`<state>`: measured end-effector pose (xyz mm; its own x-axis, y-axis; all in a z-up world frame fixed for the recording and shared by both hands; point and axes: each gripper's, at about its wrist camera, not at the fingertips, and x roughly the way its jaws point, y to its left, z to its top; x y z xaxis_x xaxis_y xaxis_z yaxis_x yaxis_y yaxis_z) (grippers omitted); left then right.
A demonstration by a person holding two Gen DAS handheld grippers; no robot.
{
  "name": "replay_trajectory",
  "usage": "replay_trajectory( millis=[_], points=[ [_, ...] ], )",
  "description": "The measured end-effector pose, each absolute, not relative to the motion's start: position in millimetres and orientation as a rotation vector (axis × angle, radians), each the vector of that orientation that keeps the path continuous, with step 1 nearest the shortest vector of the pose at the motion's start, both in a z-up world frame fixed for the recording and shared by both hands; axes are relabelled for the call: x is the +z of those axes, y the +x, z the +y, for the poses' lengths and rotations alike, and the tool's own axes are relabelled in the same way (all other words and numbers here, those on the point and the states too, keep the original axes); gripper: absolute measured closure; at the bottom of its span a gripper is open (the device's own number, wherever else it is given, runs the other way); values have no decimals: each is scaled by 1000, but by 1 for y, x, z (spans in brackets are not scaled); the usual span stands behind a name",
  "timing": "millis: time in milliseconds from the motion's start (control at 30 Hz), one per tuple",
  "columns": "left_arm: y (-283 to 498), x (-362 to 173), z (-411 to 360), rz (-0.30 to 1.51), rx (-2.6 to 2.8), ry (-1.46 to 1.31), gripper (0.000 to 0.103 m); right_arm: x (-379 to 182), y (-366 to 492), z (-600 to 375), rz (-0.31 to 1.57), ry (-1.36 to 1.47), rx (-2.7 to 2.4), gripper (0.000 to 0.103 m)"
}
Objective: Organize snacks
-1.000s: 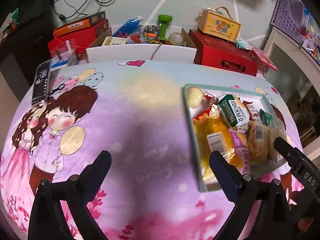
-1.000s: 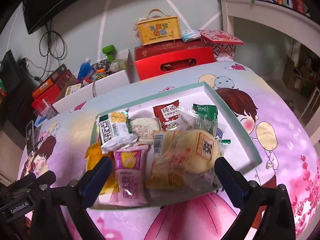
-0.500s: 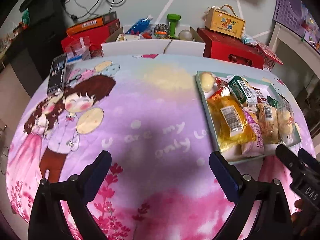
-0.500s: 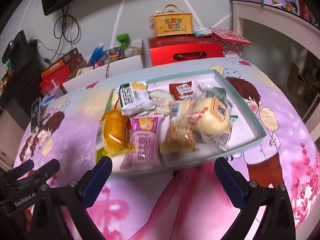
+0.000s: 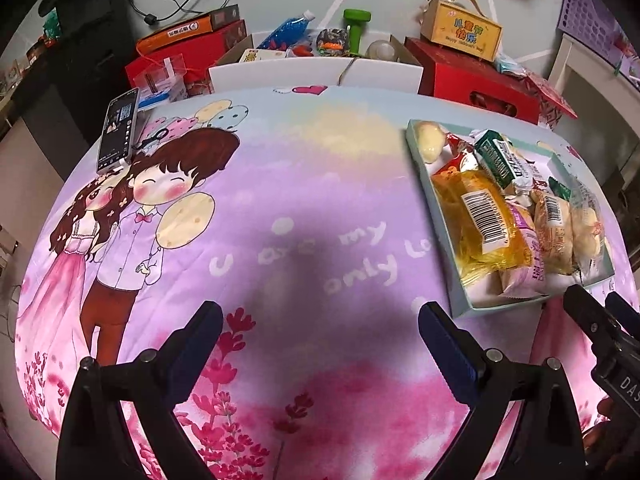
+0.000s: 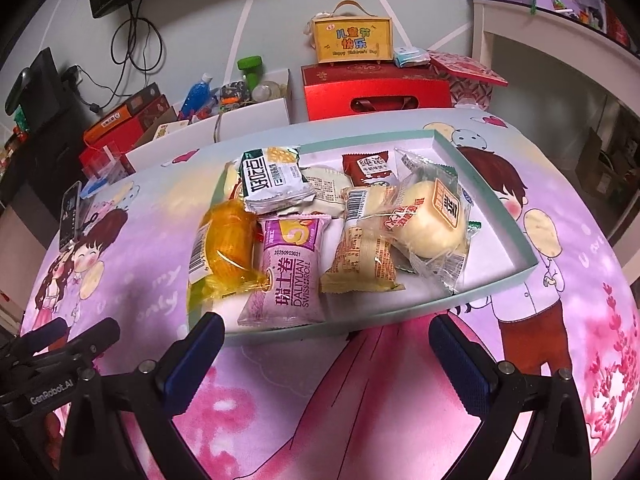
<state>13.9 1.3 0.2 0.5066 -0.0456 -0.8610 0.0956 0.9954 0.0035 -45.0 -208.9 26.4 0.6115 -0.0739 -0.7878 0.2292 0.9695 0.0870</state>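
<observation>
- Between the two blue-padded fingers of the right gripper [image 6: 326, 350], which are spread wide and hold nothing, lies the near edge of the pale green tray [image 6: 496, 196]; the tray is at 12 o'clock from the gripper, just beyond the fingertips.
- All the snacks I can see are already inside this tray, some lying over others: the purple Swiss roll pack [image 6: 288, 276] nearest, the yellow cake pack [image 6: 228, 244] at its 9 o'clock, the round bun in clear wrap [image 6: 432, 224] at 2 o'clock, the green-and-white cracker pack [image 6: 274, 184] and the red sachet [image 6: 370, 168] further back.
- My judgement: the collecting looks nearly finished, because no loose snack lies on the cartoon tablecloth [image 5: 280, 208]; maybe only tidying inside the tray is left.
- The left gripper [image 5: 320, 336] is also spread apart and empty, over bare cloth, with the tray at its 2 o'clock, well to the side.
- Only the left wrist view shows the wide free cloth and the smartphone [image 5: 118, 134] at 10 o'clock clearly.
- Only the right wrist view shows the pack labels and the tray's far right rim.
</observation>
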Motion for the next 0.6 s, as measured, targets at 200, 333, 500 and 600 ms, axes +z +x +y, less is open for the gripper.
replay_trajectory(
  millis=[200,333,500,600],
  points=[
    [18,-4,0,1049,-75,76,5,25,-43,-206,906,172,-165,0],
    [18,-4,-2,1047,-75,93,5,23,-42,-203,912,164,-158,0],
    [17,1,-5,1024,-73,115,5,19,-40,-202,927,158,-156,0],
    [17,3,-5,1021,-79,112,5,19,-40,-202,927,156,-157,0]
  ],
)
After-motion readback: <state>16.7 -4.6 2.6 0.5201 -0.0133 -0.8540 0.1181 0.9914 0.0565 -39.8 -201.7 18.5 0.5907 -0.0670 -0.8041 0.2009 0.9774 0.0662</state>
